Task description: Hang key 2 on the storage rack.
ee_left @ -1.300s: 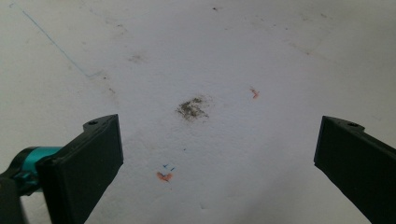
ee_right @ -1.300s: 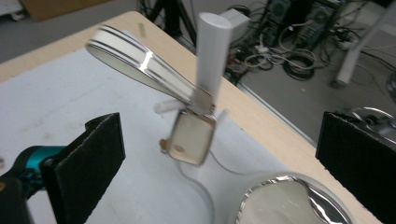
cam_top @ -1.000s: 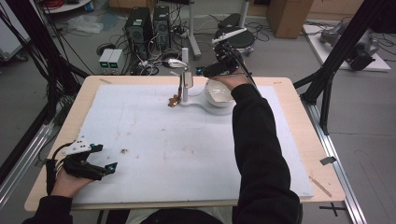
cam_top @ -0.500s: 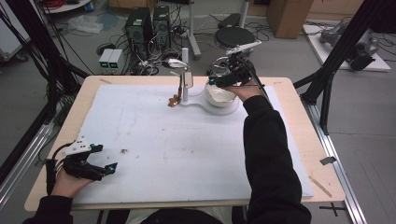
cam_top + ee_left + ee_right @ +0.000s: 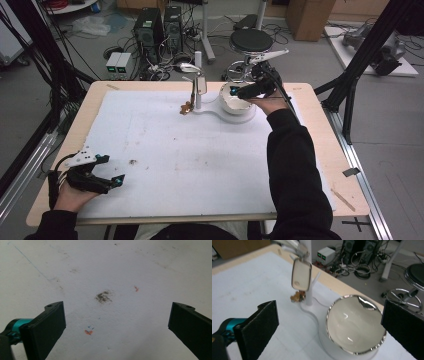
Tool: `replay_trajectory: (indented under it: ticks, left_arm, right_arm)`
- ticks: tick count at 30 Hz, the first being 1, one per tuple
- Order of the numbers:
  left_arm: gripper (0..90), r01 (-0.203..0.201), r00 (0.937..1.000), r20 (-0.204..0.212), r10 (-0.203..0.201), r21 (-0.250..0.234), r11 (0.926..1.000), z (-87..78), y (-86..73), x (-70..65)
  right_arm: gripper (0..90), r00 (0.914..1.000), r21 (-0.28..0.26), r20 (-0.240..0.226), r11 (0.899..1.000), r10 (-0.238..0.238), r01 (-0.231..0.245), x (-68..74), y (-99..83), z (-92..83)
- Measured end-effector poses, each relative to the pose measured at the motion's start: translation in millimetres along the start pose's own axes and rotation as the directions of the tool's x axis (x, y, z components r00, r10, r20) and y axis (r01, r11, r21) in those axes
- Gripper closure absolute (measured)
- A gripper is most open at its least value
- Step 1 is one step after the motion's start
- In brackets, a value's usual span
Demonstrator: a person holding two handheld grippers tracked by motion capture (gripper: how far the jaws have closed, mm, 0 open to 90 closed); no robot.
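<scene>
A white jewellery stand sits at the table's far middle, made up of a silver-rimmed white bowl [image 5: 234,102] [image 5: 355,323] and a thin post [image 5: 197,95] [image 5: 308,290]. An oval silver-edged plate [image 5: 201,85] [image 5: 301,275] hangs from the post. Beside the post's foot lies a small golden-brown trinket [image 5: 187,107] [image 5: 297,297]. My right gripper [image 5: 240,92] [image 5: 329,310] hovers open at the bowl's right rim, jaws wide and empty. Over the bare sheet at the near left corner, my left gripper [image 5: 112,172] [image 5: 116,312] stays open and holds nothing.
A white sheet [image 5: 200,160] covers the wooden table [image 5: 320,115]. It carries a dark smudge [image 5: 133,161] [image 5: 103,297] and small orange marks [image 5: 88,332]. Beyond the far edge are computer cases [image 5: 157,25], cables and a black stool [image 5: 251,40].
My right gripper has come from behind the bowl toward me and now hangs over the bowl's right rim. The left gripper has not moved.
</scene>
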State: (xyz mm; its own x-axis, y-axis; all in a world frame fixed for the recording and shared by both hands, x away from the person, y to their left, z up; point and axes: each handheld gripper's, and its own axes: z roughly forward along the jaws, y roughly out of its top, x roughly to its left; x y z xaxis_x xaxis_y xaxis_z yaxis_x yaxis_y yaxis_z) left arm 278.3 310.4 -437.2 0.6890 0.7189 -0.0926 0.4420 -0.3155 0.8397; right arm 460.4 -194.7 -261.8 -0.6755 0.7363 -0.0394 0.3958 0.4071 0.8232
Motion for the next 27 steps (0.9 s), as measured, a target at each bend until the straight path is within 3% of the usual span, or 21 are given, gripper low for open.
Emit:
replay_trajectory:
  ticks: [2, 5, 10, 19, 27]
  left_arm:
    - [1.7, 0.002, 1.0000, 0.001, -0.002, 0.000, 1.0000, 0.3, -0.1, -0.2]
    - [1.7, 0.003, 1.0000, 0.001, -0.003, 0.002, 1.0000, 0.4, 0.0, -0.4]
    - [1.7, 0.001, 1.0000, 0.001, -0.001, 0.002, 1.0000, 0.5, 0.2, -0.6]
    - [1.7, 0.004, 1.0000, -0.001, -0.004, -0.001, 1.0000, -0.3, -0.2, 0.0]
    - [1.7, 0.000, 1.0000, 0.001, 0.000, 0.005, 1.0000, 0.3, -0.3, -0.8]
  right_arm:
    - [0.5, 0.9998, 0.009, 0.012, 1.000, -0.014, 0.014, 1.9, -7.1, -1.1]
    - [0.5, 1.0000, 0.016, 0.007, 1.000, 0.003, -0.003, 2.4, -17.9, -4.5]
    - [0.5, 0.9990, 0.042, 0.043, 0.999, 0.012, -0.014, 4.2, -37.0, -10.0]
    - [0.5, 0.9977, 0.037, 0.065, 0.999, 0.020, -0.022, 6.1, -71.0, -23.9]
    - [0.5, 0.9985, 0.045, 0.041, 0.998, 0.036, -0.038, 11.0, -97.8, -28.7]
